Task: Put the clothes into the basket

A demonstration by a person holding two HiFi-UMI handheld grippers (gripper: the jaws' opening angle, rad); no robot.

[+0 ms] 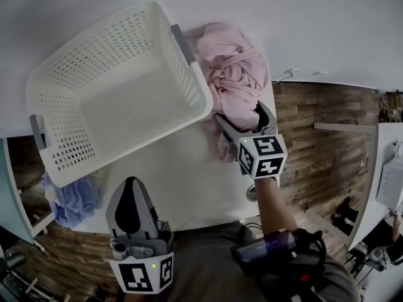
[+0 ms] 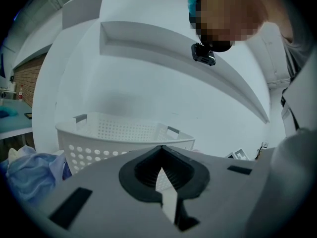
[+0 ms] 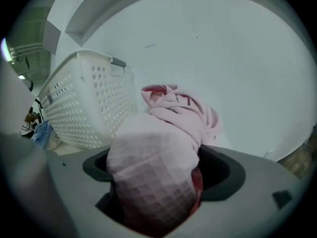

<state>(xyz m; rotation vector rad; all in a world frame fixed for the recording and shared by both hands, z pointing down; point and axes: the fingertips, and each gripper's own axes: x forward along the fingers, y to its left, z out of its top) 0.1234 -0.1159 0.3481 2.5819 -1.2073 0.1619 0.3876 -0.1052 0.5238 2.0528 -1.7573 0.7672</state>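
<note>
A white perforated basket [image 1: 63, 150] lies tilted on the white table [image 1: 189, 175], and nothing shows inside it. A crumpled pink garment [image 1: 233, 74] sits on the table against the basket's right side. My right gripper [image 1: 241, 113] is open at the garment's near end, one finger on each side, and pink fabric [image 3: 168, 133] fills the gap between the jaws. My left gripper [image 1: 131, 184] is shut and holds nothing, low at the table's near edge. In the left gripper view its tips [image 2: 161, 150] point toward the basket [image 2: 109, 143].
A blue garment [image 1: 72, 203] lies at the table's left near corner, partly under the basket's rim, and shows again [image 2: 29, 175] in the left gripper view. The table ends just right of the pink garment, where a wood-patterned surface [image 1: 315, 143] begins. A white wall runs behind.
</note>
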